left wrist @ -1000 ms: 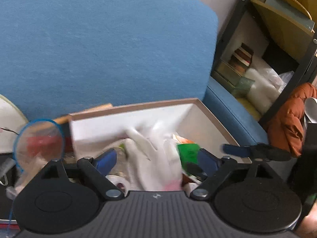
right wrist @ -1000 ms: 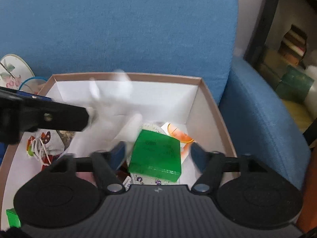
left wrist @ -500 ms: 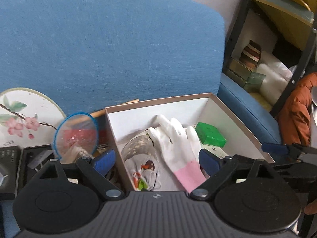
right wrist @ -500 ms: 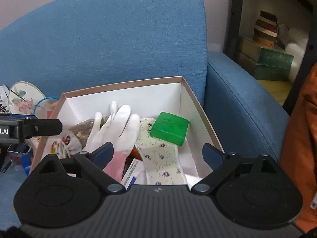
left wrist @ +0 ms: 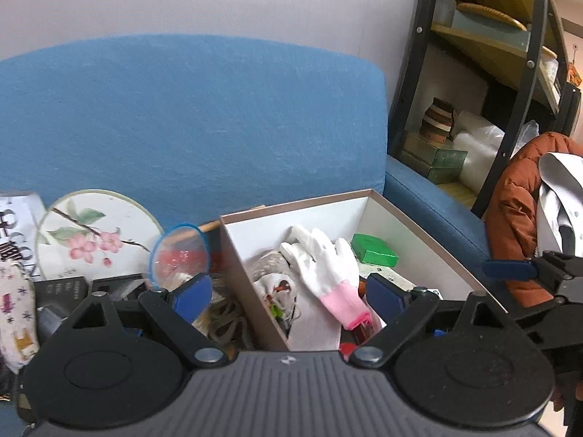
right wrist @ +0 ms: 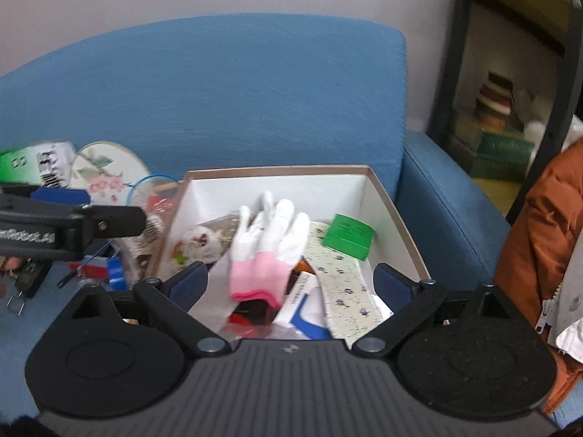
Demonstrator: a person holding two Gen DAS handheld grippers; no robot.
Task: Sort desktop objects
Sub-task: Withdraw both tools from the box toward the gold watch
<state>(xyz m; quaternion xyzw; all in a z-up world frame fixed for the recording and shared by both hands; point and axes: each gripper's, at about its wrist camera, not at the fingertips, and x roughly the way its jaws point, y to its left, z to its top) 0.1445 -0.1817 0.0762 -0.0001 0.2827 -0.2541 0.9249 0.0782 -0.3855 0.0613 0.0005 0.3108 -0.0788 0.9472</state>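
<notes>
A white glove with a pink cuff [left wrist: 324,266] [right wrist: 271,240] lies loose in the open cardboard box [left wrist: 430,240] [right wrist: 393,218], on top of other items. Beside it sit a small green box [left wrist: 373,249] [right wrist: 348,236], a flowered cloth strip [right wrist: 342,273] and a patterned pouch [left wrist: 269,280]. My left gripper [left wrist: 289,295] hovers open over the box's near left corner, holding nothing. My right gripper [right wrist: 291,284] is open above the box's near edge, its jaws wide and empty.
The box rests on a blue armchair [left wrist: 182,127]. Left of it lie a round flowered fan [left wrist: 91,236], a blue-rimmed lens [left wrist: 180,255], black cases [left wrist: 62,287] and small clutter. A black shelf [left wrist: 510,73] and an orange jacket [left wrist: 517,211] stand to the right.
Both grippers have drawn back and up from the box. The glove, blurred in motion a second ago, now lies still inside. The right jaws have widened.
</notes>
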